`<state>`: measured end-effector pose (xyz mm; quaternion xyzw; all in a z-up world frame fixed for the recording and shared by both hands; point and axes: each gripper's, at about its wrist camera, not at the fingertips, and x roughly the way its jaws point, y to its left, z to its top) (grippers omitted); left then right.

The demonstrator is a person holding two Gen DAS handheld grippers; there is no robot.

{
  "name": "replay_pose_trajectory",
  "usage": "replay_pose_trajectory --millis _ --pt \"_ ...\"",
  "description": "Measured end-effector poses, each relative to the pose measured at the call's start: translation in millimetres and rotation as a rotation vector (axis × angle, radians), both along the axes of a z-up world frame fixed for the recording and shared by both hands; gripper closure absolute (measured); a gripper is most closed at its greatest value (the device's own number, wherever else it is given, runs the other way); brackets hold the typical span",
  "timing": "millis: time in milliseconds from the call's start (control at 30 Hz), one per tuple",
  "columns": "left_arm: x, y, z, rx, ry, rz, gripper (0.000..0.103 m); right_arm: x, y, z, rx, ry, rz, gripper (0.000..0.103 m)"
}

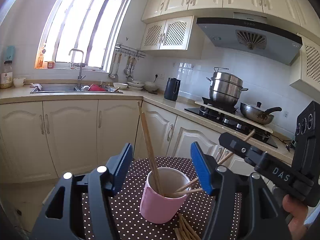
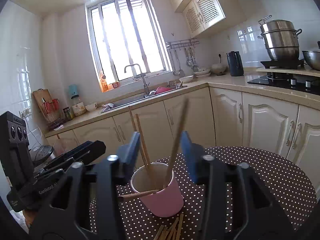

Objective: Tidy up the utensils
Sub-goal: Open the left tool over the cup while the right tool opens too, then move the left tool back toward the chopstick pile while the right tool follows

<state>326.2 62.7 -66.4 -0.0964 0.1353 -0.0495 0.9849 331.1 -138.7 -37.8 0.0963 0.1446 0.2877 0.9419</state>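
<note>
Pink cup (image 1: 160, 198) sits near the front edge of the round polka-dot table (image 2: 270, 176), several chopsticks (image 1: 149, 150) leaning inside. More chopsticks (image 2: 170, 232) lie flat right at that edge. Left gripper (image 1: 162, 170) and right gripper (image 2: 160, 156) are both released, gripping nothing.

Left gripper (image 1: 162, 168) and right gripper (image 2: 160, 156): side by side, aimed slightly downward, jaws parted, gripping nothing.
</note>
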Motion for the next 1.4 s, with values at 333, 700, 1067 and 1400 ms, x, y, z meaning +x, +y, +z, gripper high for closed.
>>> replay_pose_trajectory --millis 333,700,1067,1400 --pt "-21.6 3.7 10.1 0.015 0.016 0.011 0.041 -23.6 -7.8 12.6 -0.022 -0.007 -0.055 0.051" --pt "-62.4 -6.5 18.5 0.053 0.017 0.020 0.032 -67.7 -41.6 25.6 -0.030 -0.017 -0.119 0.040" --pt "-93.0 -29.0 -3.7 0.140 0.117 -0.005 0.028 -109.0 -50.0 0.3 -0.122 0.051 -0.106 0.038" --pt "-80.6 -45.5 -57.4 0.167 0.401 -0.118 0.028 -115.6 -43.6 -46.7 -0.228 0.203 -0.072 0.038"
